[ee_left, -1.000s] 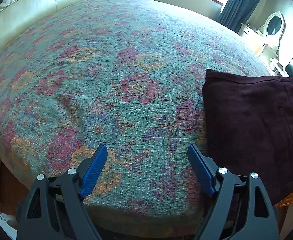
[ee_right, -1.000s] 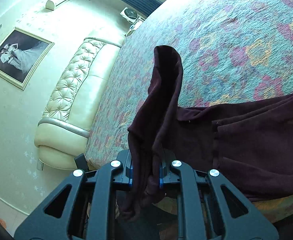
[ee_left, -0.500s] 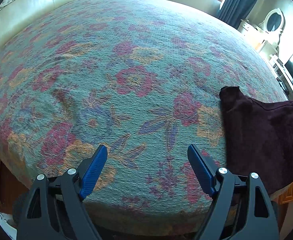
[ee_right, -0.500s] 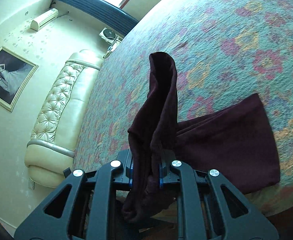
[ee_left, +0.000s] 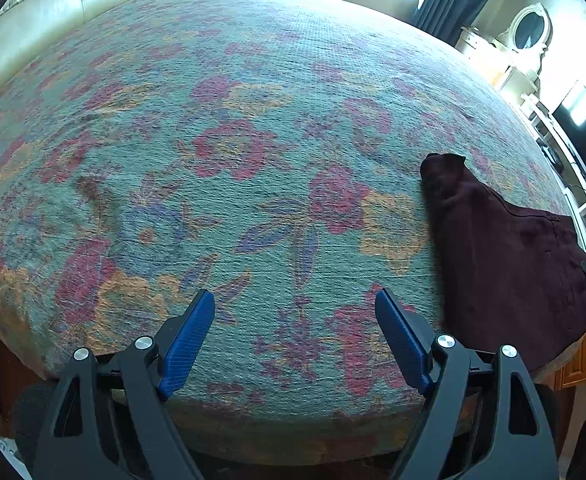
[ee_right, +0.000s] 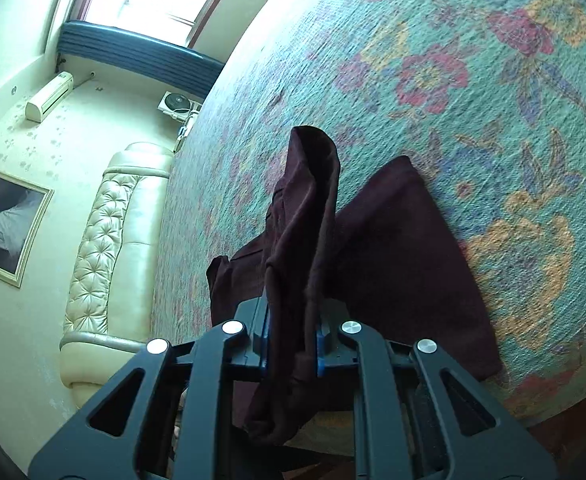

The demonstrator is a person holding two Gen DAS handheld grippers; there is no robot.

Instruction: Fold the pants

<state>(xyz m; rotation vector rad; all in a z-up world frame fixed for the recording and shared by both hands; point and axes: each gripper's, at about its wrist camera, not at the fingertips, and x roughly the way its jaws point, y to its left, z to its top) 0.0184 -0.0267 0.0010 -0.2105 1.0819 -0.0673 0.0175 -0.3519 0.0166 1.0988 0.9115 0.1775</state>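
Fold pants, carrying stage. The right tool [ee_right: 291, 344] is clamped on a bunched edge of the dark maroon pants [ee_right: 393, 264], a loop of cloth standing up above the blue pads while the rest of the garment lies on the floral bedspread [ee_right: 473, 80] near the bed's front edge. The left tool [ee_left: 295, 336] hangs wide and empty over bare bedspread, well apart from the pants [ee_left: 509, 256], which lie to its right. To do this step well, the held edge should probably be laid over the flat part so the edges line up (the free end looks rumpled), and the left tool could pin or smooth the lower layer before the right one lets go
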